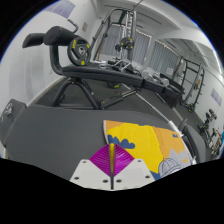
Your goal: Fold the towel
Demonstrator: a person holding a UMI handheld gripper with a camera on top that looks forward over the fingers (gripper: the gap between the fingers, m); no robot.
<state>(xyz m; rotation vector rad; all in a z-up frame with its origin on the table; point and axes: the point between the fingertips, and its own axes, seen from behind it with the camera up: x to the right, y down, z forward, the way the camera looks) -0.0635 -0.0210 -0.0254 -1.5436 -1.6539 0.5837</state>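
A yellow towel [152,140] with blue and orange patterns lies on a grey table [60,125], just ahead and to the right of the fingers. My gripper [112,152] is shut on the towel: a thin yellow strip of its edge shows pinched between the two magenta pads [98,160]. The near part of the towel is hidden behind the fingers.
Beyond the table's far edge stands black gym equipment with a yellow disc [78,45] and a metal frame [125,40]. A dark object [8,112] sits at the table's left edge. A railing [190,75] stands at the far right.
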